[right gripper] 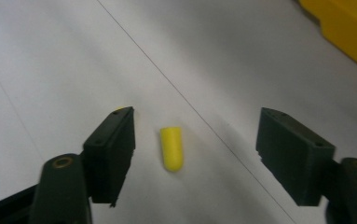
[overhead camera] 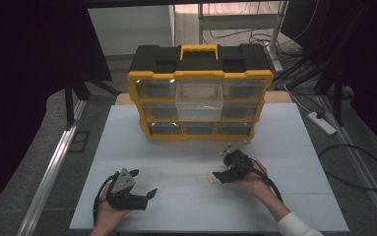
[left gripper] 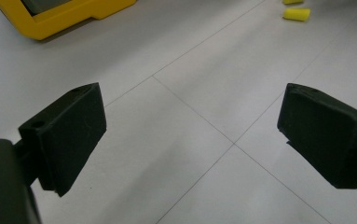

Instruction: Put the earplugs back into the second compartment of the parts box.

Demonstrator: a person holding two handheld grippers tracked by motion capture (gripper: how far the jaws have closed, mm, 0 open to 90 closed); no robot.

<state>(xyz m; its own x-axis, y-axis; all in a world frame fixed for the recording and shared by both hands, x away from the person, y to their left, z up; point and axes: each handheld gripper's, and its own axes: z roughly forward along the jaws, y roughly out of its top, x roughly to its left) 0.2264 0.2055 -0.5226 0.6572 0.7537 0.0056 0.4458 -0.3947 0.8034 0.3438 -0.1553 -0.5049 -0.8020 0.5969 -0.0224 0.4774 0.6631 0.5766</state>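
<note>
A small yellow foam earplug (right gripper: 172, 148) lies on the white table between the wide-apart jaws of my right gripper (right gripper: 195, 137), touching neither. A sliver of a second yellow piece (right gripper: 119, 108) peeks out behind one jaw. In the high view the earplug (overhead camera: 209, 180) sits just left of the right gripper (overhead camera: 219, 167), which is held low over the table's middle right. My left gripper (overhead camera: 145, 182) rests open at the front left with nothing between its jaws. Over bare table my left gripper (left gripper: 192, 123) looks toward two earplugs (left gripper: 296, 14) farther off.
A yellow and black drawer organizer (overhead camera: 200, 93) stands at the back of the white table (overhead camera: 127, 147), its clear top-middle drawer (overhead camera: 199, 101) pulled out. Small silvery parts (overhead camera: 233, 149) lie in front of it. A power strip (overhead camera: 324, 123) and cables lie on the floor to the right.
</note>
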